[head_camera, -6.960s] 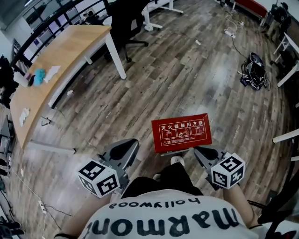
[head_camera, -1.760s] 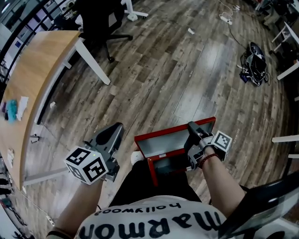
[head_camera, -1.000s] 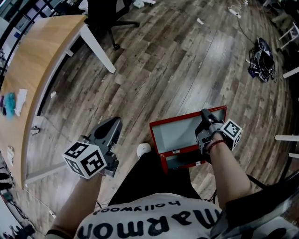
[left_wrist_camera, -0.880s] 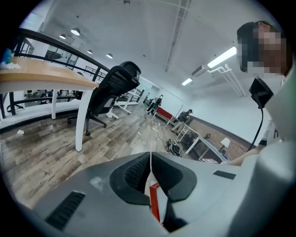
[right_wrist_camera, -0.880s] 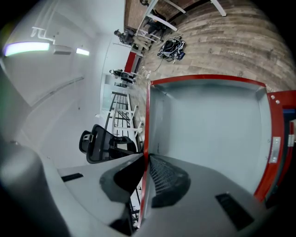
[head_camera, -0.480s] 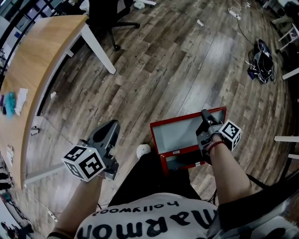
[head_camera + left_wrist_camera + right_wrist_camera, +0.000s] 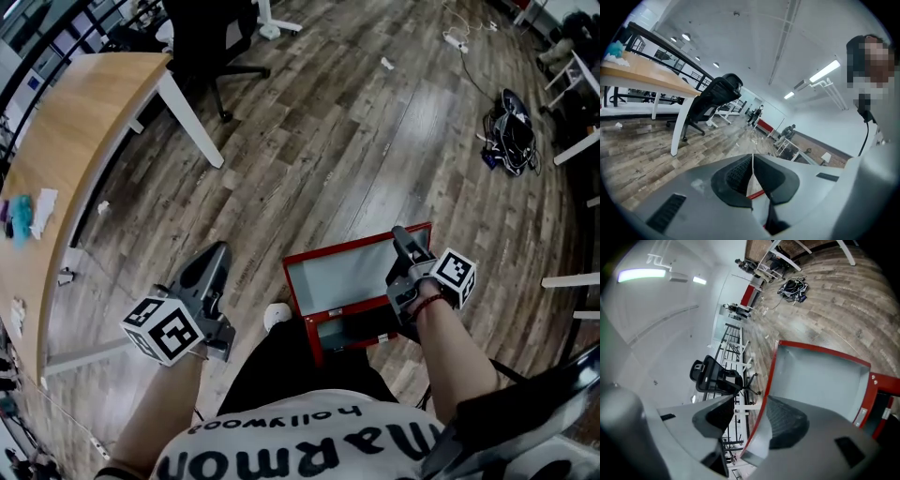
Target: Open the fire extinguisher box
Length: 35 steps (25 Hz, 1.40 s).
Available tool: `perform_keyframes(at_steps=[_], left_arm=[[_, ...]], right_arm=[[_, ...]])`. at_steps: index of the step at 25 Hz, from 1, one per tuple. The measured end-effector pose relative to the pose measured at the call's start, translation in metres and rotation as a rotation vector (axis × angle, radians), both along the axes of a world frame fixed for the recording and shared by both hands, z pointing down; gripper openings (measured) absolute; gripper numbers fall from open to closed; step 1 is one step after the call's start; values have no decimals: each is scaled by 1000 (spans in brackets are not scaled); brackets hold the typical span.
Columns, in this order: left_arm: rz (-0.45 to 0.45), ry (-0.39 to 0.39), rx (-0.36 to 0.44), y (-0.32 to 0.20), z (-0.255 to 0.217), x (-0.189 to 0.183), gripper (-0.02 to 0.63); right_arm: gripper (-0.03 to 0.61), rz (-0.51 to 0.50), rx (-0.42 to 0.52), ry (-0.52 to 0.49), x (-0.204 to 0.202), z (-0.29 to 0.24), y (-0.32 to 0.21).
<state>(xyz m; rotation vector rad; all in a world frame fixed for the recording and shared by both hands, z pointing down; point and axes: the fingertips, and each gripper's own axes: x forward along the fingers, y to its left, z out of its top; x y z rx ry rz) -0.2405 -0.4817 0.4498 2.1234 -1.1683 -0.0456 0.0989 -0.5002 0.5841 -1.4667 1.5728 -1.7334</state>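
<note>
The red fire extinguisher box (image 7: 349, 335) stands on the floor by my feet, its lid (image 7: 342, 277) swung up and open with the grey inside facing me. My right gripper (image 7: 403, 242) sits at the lid's right edge. In the right gripper view the lid's red rim (image 7: 765, 394) runs between the jaws of that gripper (image 7: 750, 416), which are opening; the left pad stands off the rim. My left gripper (image 7: 214, 258) hangs over the floor to the left of the box, shut with nothing held (image 7: 752, 173).
A wooden desk (image 7: 66, 141) with white legs runs along the left, with a black office chair (image 7: 211, 37) behind it. A bundle of cables (image 7: 506, 131) and a power strip (image 7: 457, 40) lie on the plank floor far right. My white shoe (image 7: 275, 317) touches the box's left side.
The lid, closed seven seconds ago, now stands open. The right gripper was clamped on the lid's right edge; its jaws have now spread apart. The left gripper has barely moved.
</note>
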Motion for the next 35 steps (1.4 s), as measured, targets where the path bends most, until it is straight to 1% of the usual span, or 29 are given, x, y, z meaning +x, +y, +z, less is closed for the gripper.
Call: perform_keyframes(at_steps=[2, 4, 5, 6, 7, 8, 9, 12, 14, 15, 17, 20, 23, 26, 29, 32, 35], left_arm=[[-5, 28, 26, 2, -10, 12, 15], [9, 30, 39, 7, -18, 31, 15], [20, 26, 43, 12, -21, 41, 15], [31, 22, 48, 17, -25, 53, 15], [40, 19, 56, 21, -29, 65, 15], [44, 18, 69, 24, -34, 77, 15], [44, 21, 86, 26, -41, 90, 15], [30, 46, 137, 37, -66, 123, 15], [24, 48, 163, 49, -82, 139, 15], [26, 42, 177, 57, -91, 146, 15], [36, 29, 206, 79, -108, 157, 15], [49, 41, 234, 112, -130, 168, 15], [76, 40, 251, 144, -142, 174, 15], [109, 19, 278, 179, -151, 177, 15], [121, -30, 287, 218, -155, 168, 15], [147, -80, 287, 253, -153, 153, 15], [134, -96, 286, 276, -151, 136, 15]], right_arm=[[202, -49, 24, 11, 7, -20, 4], [199, -132, 57, 44, 10, -44, 9], [188, -180, 79, 65, 10, -57, 13], [154, -229, 107, 95, 9, -71, 18], [100, -281, 141, 139, 10, -87, 24], [46, -337, 182, 193, 10, -104, 31], [27, -397, 229, 255, 10, -120, 38], [14, -572, 358, 482, 14, -159, 64], [14, -633, 425, 633, 22, -178, 79], [14, -646, 457, 690, 25, -189, 86], [14, -651, 511, 757, 28, -212, 101], [15, -632, 565, 807, 29, -242, 127], [15, -616, 607, 846, 21, -264, 156], [15, -595, 648, 866, 5, -281, 191], [14, -570, 658, 855, -18, -288, 232], [14, -591, 654, 840, -44, -283, 267], [14, -639, 661, 844, -66, -279, 295]])
